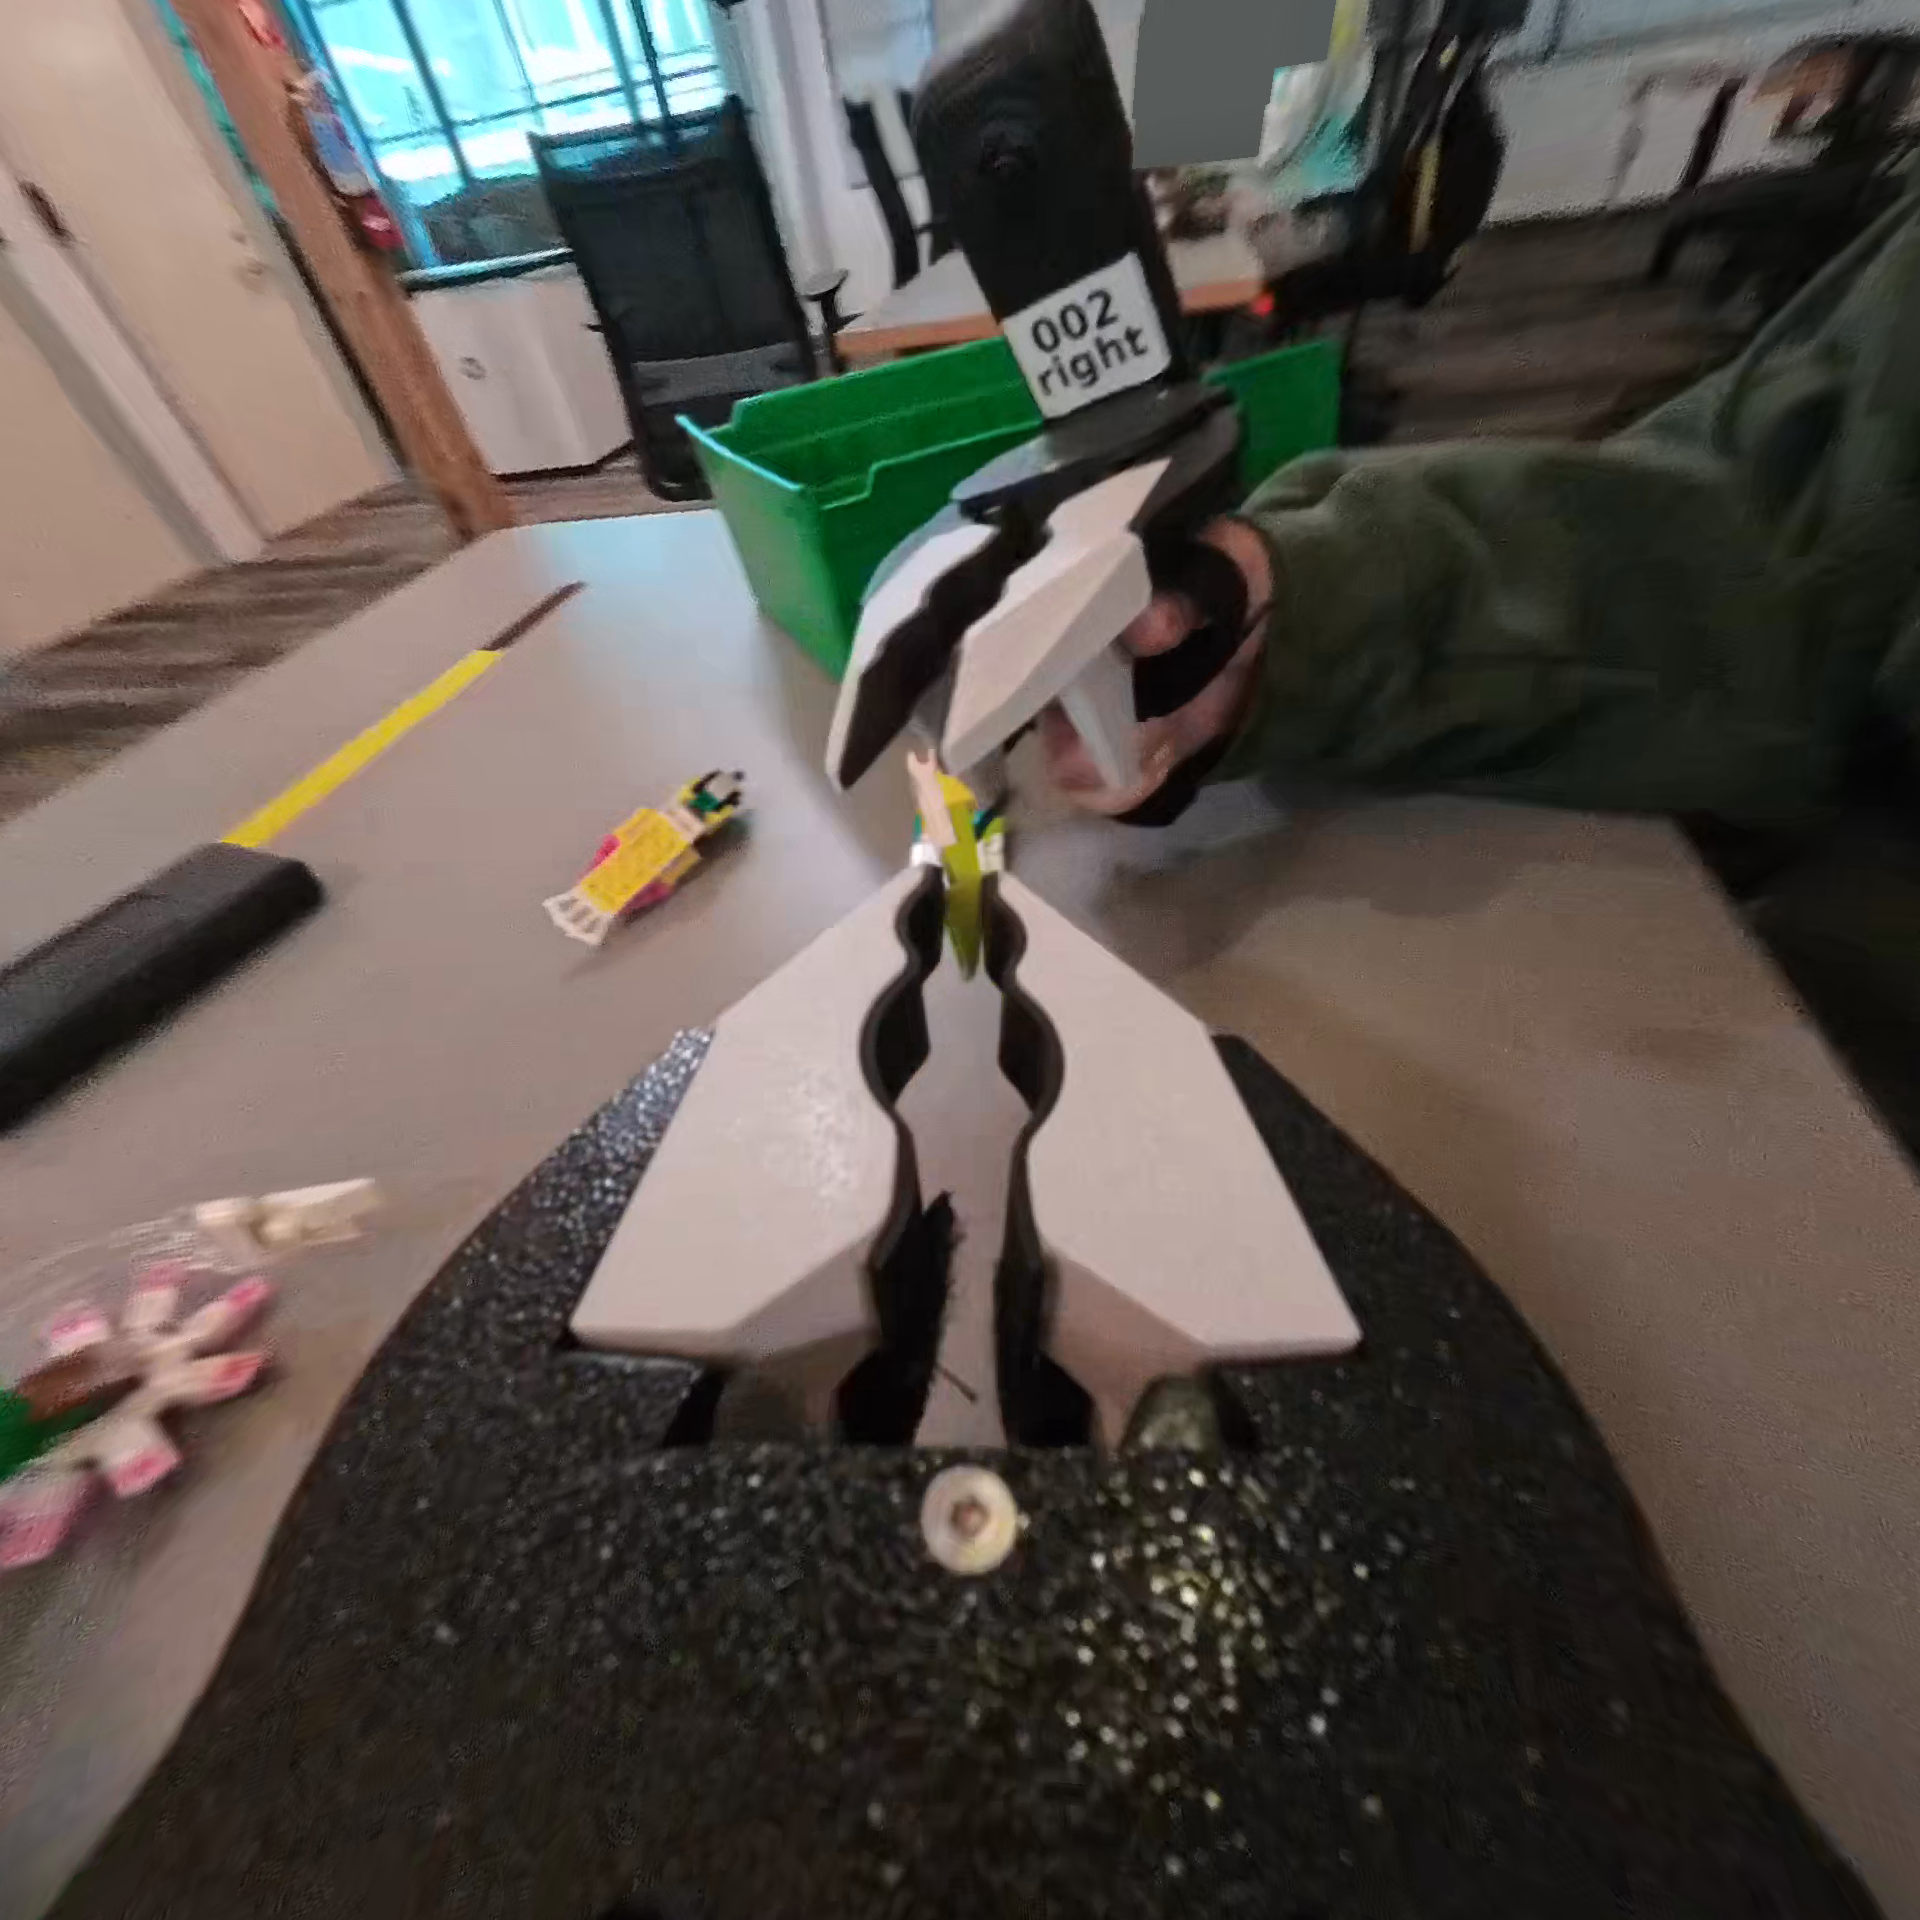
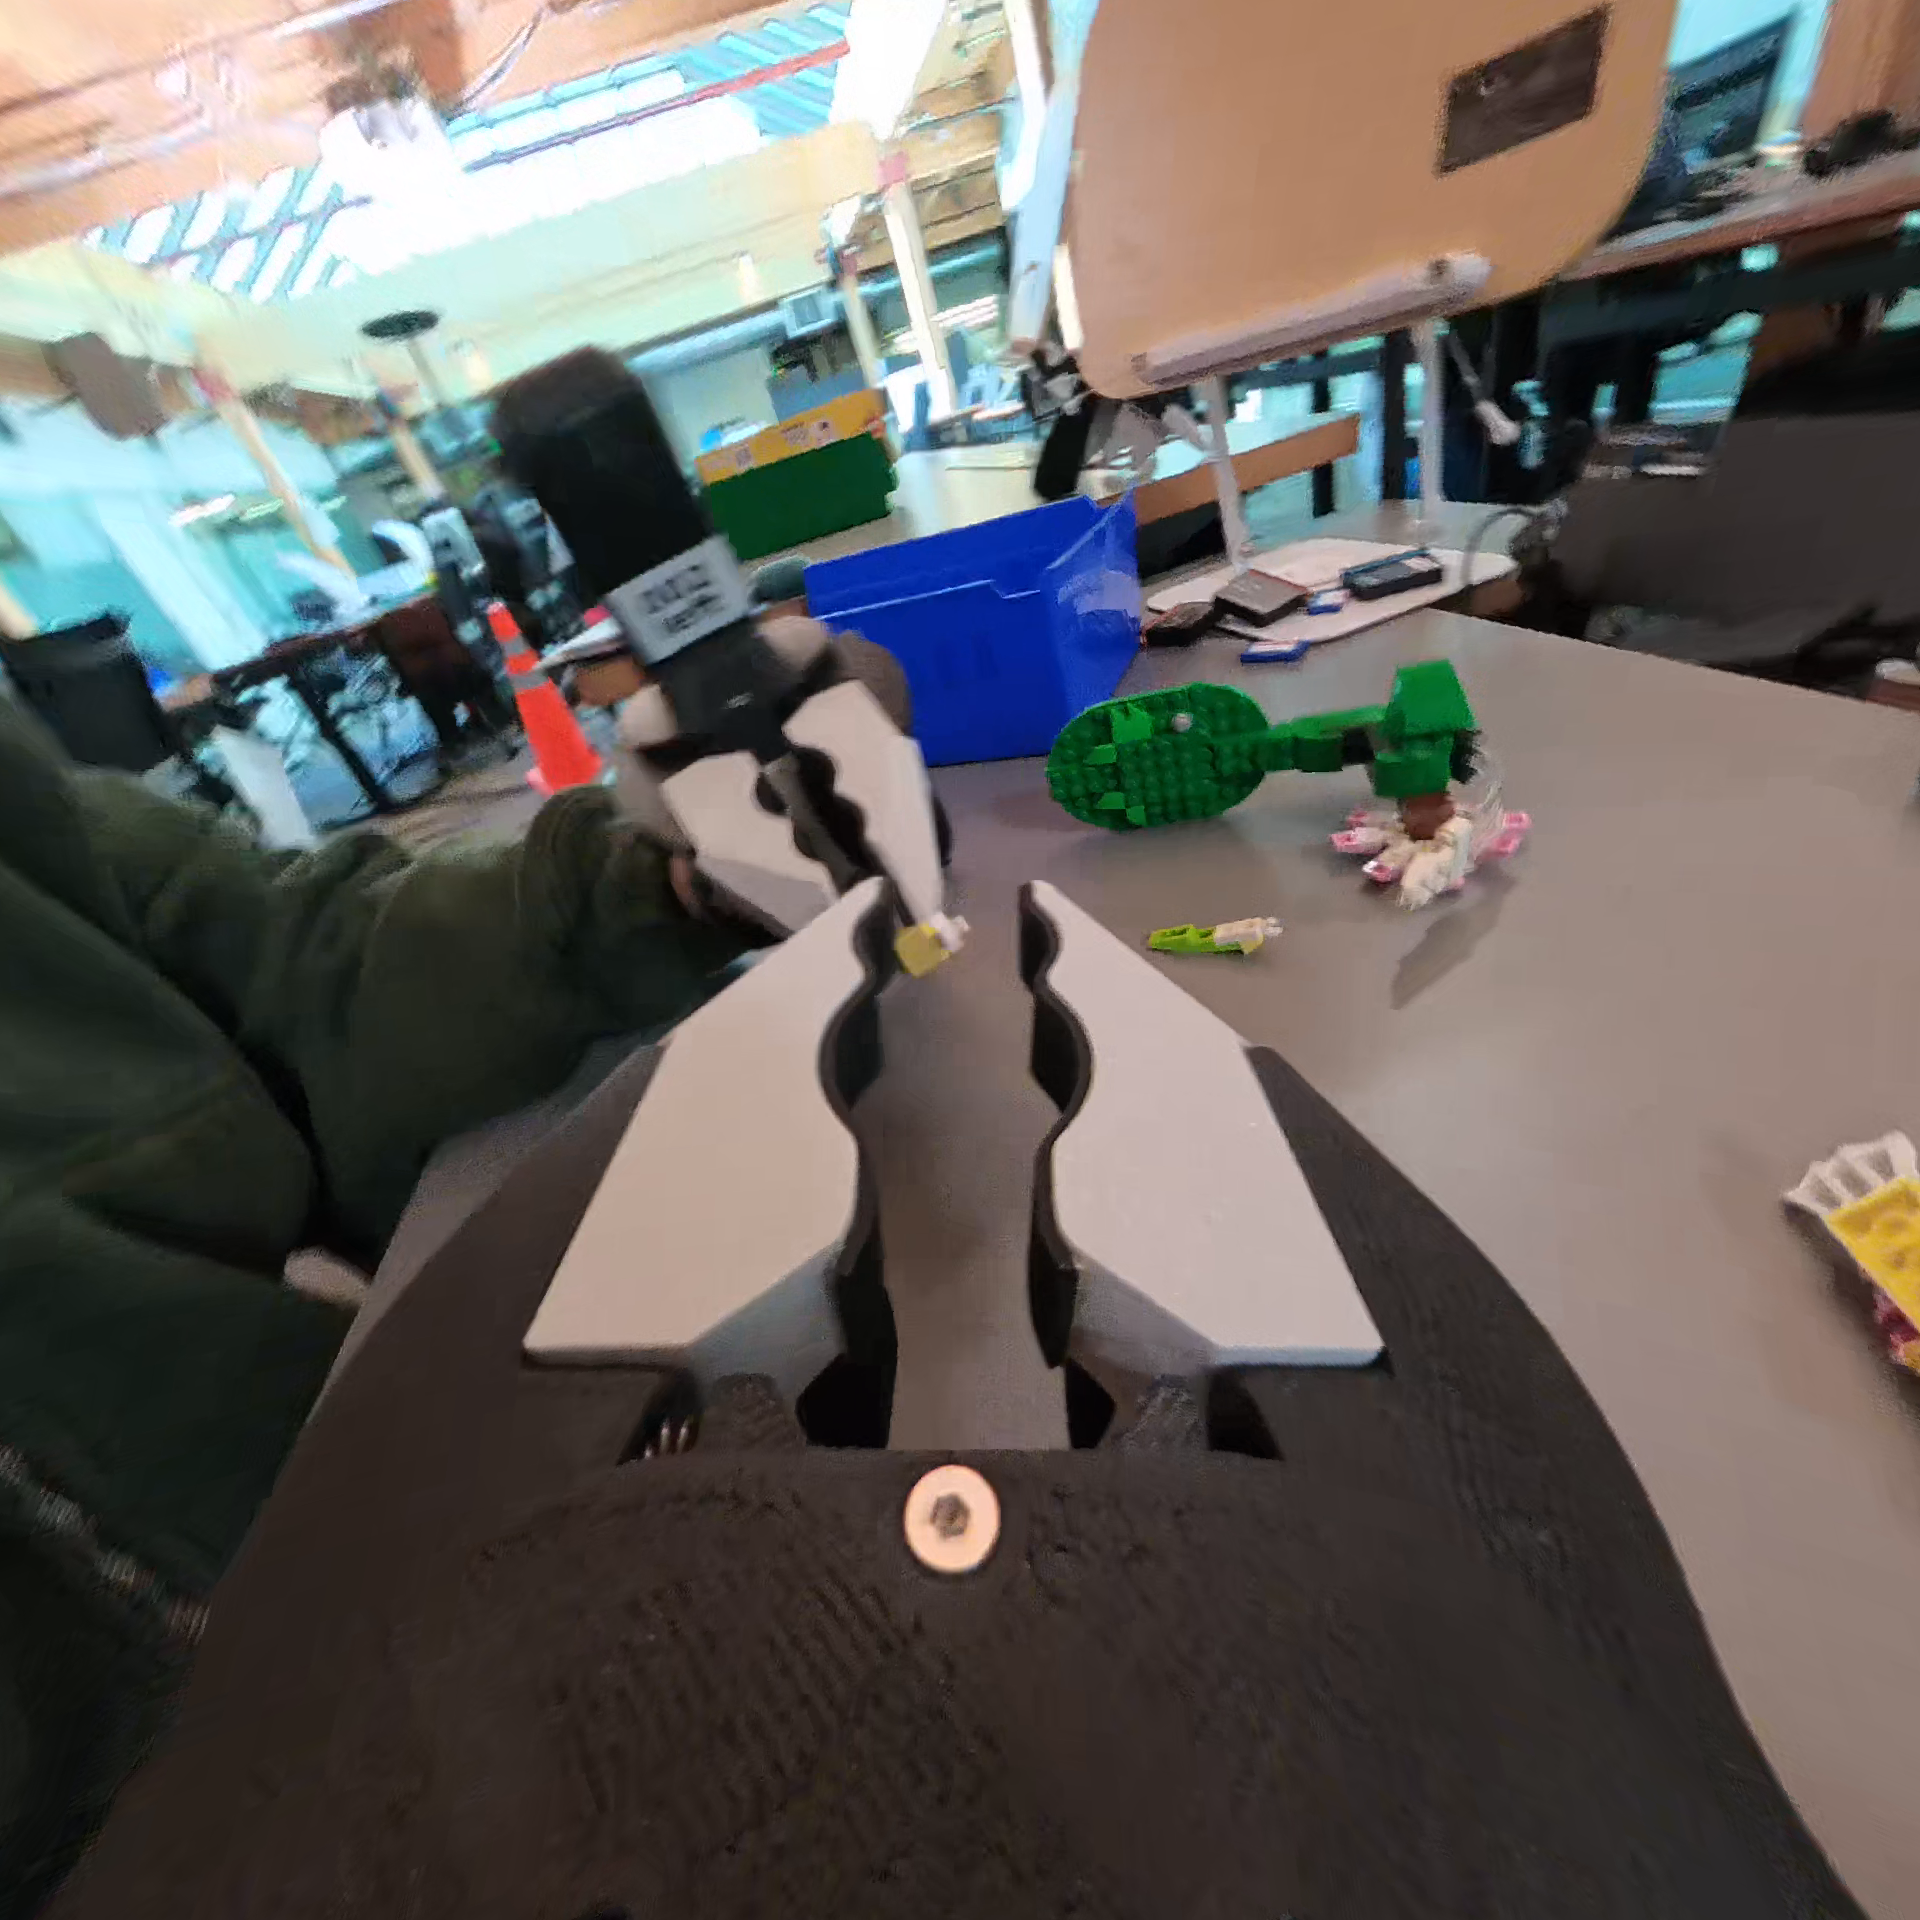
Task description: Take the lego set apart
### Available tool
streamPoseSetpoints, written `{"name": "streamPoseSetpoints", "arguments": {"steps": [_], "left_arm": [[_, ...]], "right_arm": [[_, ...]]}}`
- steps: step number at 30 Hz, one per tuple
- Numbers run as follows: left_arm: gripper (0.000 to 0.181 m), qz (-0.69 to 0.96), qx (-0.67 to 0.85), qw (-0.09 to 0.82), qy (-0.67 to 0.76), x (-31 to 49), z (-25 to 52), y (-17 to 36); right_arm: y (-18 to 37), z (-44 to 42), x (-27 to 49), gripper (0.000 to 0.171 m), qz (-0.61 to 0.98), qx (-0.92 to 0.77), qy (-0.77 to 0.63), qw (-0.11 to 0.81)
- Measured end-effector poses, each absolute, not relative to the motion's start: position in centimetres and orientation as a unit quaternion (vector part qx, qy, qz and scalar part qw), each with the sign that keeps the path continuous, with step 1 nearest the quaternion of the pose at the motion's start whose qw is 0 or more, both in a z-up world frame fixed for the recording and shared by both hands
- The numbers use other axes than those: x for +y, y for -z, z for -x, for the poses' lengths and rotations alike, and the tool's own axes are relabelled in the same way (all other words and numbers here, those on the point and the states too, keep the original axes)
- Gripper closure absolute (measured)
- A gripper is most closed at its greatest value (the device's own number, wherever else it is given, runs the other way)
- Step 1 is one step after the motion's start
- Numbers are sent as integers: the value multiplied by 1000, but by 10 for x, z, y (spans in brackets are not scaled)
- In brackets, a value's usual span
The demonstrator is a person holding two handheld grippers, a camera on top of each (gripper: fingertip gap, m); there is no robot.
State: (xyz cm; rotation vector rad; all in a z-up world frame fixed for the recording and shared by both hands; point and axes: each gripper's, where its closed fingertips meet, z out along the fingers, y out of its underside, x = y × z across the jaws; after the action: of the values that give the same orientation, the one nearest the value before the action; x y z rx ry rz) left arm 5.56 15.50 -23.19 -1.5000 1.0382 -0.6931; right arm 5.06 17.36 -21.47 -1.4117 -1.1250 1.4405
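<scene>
My left gripper (image 1: 961, 883) is shut on a small lime and white lego piece (image 1: 954, 821) that sticks out past its tips. It holds the piece a little above the grey table (image 1: 1403, 1091). The same gripper (image 2: 920, 920) and piece (image 2: 925, 945) show in the right wrist view. My right gripper (image 2: 951, 899) is open and empty, its tips right next to the held piece. In the left wrist view it (image 1: 914, 753) hangs just behind and above that piece. A green lego plate with a stem (image 2: 1153, 764) lies on the table further off.
A small lime and white piece (image 2: 1216, 935) lies loose on the table. Pink and white flower pieces (image 2: 1434, 842) sit by the green stem. A yellow, white and pink build (image 1: 644, 862) lies to the left. A green bin (image 1: 862, 488), a blue bin (image 2: 987, 644) and a black block (image 1: 135, 945) stand around. Left and right tips are no more than a few centimetres apart.
</scene>
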Motion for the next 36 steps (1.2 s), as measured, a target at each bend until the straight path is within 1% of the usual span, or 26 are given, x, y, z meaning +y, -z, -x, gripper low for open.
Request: {"name": "streamPoseSetpoints", "arguments": {"steps": [1,2,5,7,12,14,23,25,27,29,30,31,33,35,36], "left_arm": [[176,635,427,544,344,151,-57,231],[176,630,418,529,387,147,-58,229],[176,607,399,506,465,138,-63,222],[176,603,415,499,465,133,-65,224],[176,597,425,484,479,126,-70,225],[176,592,417,477,497,125,-72,223],[175,583,383,426,576,117,-73,217],[176,589,374,436,568,123,-70,218],[176,584,347,437,589,126,-68,212],[176,565,310,420,639,127,-65,203],[177,551,296,403,668,124,-64,198],[177,540,287,383,693,121,-64,196],[176,523,280,343,728,114,-67,194],[176,512,273,307,755,108,-72,194],[176,503,269,290,768,105,-73,193]], "right_arm": [[214,-54,168,142,547,-464,-572,398],[214,-56,162,139,536,-476,-585,381],[209,-61,144,148,504,-476,-647,317],[208,-62,139,159,493,-470,-668,300],[209,-63,132,166,479,-483,-672,292],[207,-65,130,167,468,-492,-670,301],[201,-58,137,170,450,-508,-612,406],[199,-58,137,169,451,-504,-613,407],[195,-60,140,167,454,-489,-626,404],[191,-64,141,150,451,-473,-646,395],[190,-65,139,145,448,-473,-656,381],[191,-64,135,143,445,-474,-666,365],[190,-64,127,146,432,-475,-684,346],[186,-65,118,160,409,-478,-698,343],[184,-66,114,162,399,-482,-702,339]]}}
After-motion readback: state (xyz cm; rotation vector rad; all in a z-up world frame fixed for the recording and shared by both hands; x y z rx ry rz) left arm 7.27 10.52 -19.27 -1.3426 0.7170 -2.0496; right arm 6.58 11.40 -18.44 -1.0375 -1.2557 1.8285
